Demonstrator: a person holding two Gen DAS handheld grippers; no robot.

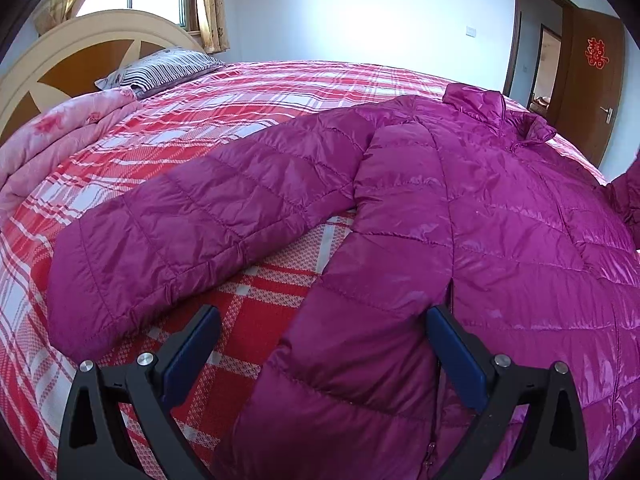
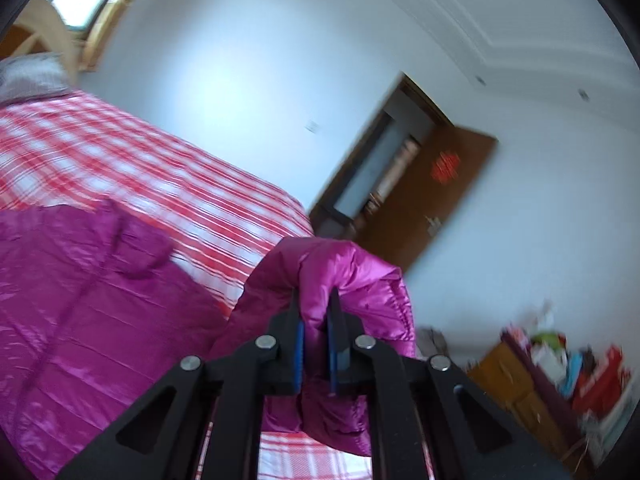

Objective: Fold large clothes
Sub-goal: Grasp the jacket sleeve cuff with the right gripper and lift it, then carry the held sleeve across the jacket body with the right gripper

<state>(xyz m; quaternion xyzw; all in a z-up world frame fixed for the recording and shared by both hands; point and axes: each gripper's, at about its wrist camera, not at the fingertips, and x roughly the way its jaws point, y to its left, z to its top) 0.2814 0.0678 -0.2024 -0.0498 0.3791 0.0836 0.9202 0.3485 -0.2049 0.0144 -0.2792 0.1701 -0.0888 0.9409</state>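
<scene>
A magenta quilted puffer jacket [image 1: 460, 216] lies front up on the red plaid bed, collar toward the far side. Its left sleeve [image 1: 192, 224] stretches out flat to the left. My left gripper [image 1: 324, 320] is open, hovering over the jacket's lower left hem with nothing between its fingers. My right gripper [image 2: 316, 304] is shut on the right sleeve's end [image 2: 344, 276] and holds it lifted above the bed; the jacket body [image 2: 80, 300] lies to its left. The raised sleeve also shows at the left wrist view's right edge [image 1: 628, 196].
The bed [image 1: 248, 92] carries a folded pink quilt [image 1: 52, 148] and a striped pillow [image 1: 160, 68] by the headboard [image 1: 60, 64]. An open brown door [image 1: 592, 80] stands beyond the bed. A cluttered wooden cabinet [image 2: 520, 384] stands at the right wall.
</scene>
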